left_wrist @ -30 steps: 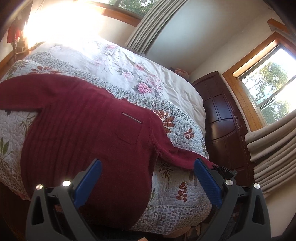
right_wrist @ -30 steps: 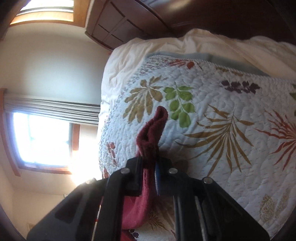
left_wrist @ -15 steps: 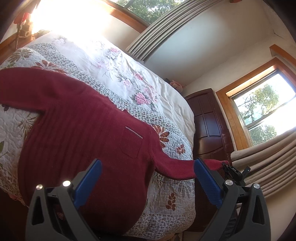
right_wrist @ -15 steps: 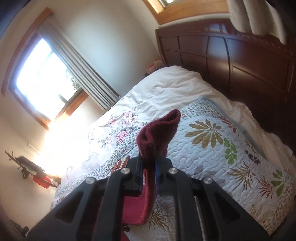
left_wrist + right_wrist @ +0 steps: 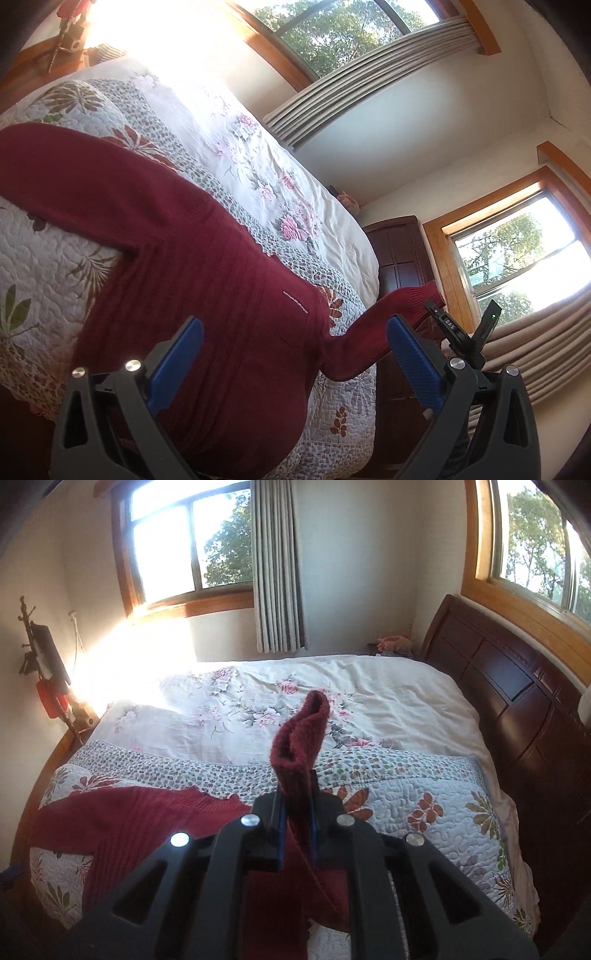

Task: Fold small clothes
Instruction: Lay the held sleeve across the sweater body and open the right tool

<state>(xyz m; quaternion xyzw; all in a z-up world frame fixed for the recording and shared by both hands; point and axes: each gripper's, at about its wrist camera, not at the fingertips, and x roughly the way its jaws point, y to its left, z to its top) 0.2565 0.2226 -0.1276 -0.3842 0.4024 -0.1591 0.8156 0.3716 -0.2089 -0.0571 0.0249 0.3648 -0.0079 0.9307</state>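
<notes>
Bottom centre, right wrist view: right gripper (image 5: 295, 827) clamped on sweater cuff, blue pads pressed against the knit from both sides.
Cuff: dark red ribbed end of sleeve (image 5: 301, 738) stands up above the gripper, folded over at its top, lifted clear of the bed.
Right gripper, left wrist view: seen at lower right of frame (image 5: 448, 325), black fingers pinching the cuff end; sleeve stretches from it leftward to the sweater body.
Left gripper (image 5: 295, 354): bottom of frame, jaws wide apart, nothing between the blue pads, hovering over the sweater hem.
Sweater (image 5: 207, 295): dark red knit, spread flat on the quilt, chest pocket near frame centre, other sleeve laid out toward upper left of frame.
Quilt (image 5: 424, 812): white with leaf and flower print, covers near half of bed.
Duvet (image 5: 369, 690): pale floral, behind the quilt.
Headboard (image 5: 517, 686): dark wood, right edge of frame.
Windows: one upper left with curtain (image 5: 279, 565) beside it, one upper right.
</notes>
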